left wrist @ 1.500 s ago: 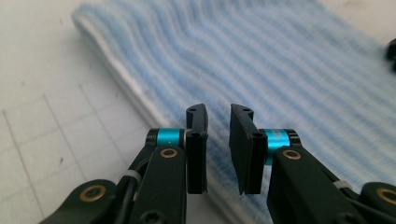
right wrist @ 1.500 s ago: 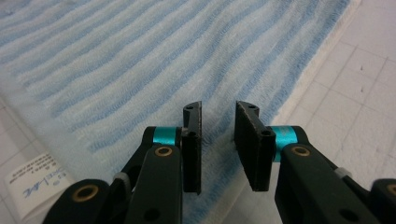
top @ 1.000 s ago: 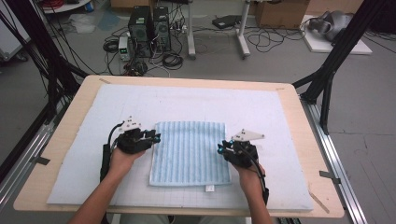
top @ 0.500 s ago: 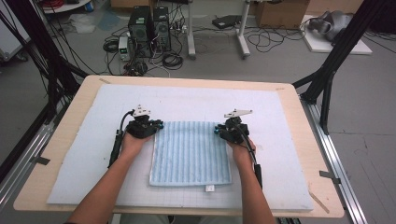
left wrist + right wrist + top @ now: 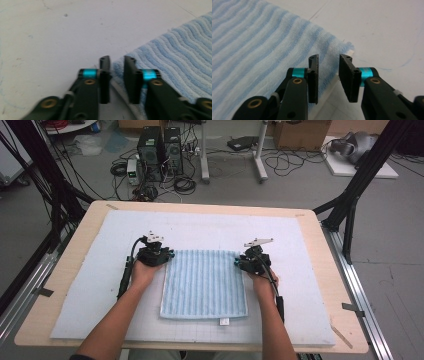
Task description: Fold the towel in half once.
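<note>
Left gripper (image 5: 169, 256) is down at the far left corner of the striped blue towel (image 5: 204, 282), and its jaws have just been opening: they stand a narrow gap apart now. In the left gripper view (image 5: 117, 65) the towel's corner (image 5: 117, 67) sits right in that gap, the edge of the cloth running away to the right, but the pads are not pressing on it.

Over to the right gripper (image 5: 238, 263), same story at the far right corner. Its jaws have also just been opening to a modest gap, a touch wider than the other side. In the right gripper view (image 5: 329, 64) the towel's hem (image 5: 329, 53) crosses between the two fingertips, with the corner (image 5: 348, 47) poking out just beyond the right-hand jaw. Cloth between the jaws, no squeeze on it.

The towel itself lies flat on the pale foam mat (image 5: 75, 290) that covers the wooden table (image 5: 320, 235). It is close to square, slightly longer from far edge to near edge, stripes running that same way, towards the person. A small white tag (image 5: 224, 321) sticks out at its near edge.

So both grippers sit at the towel's far edge, one at each corner, jaws pointing inward at the cloth, forearms coming up along either side of it.
</note>
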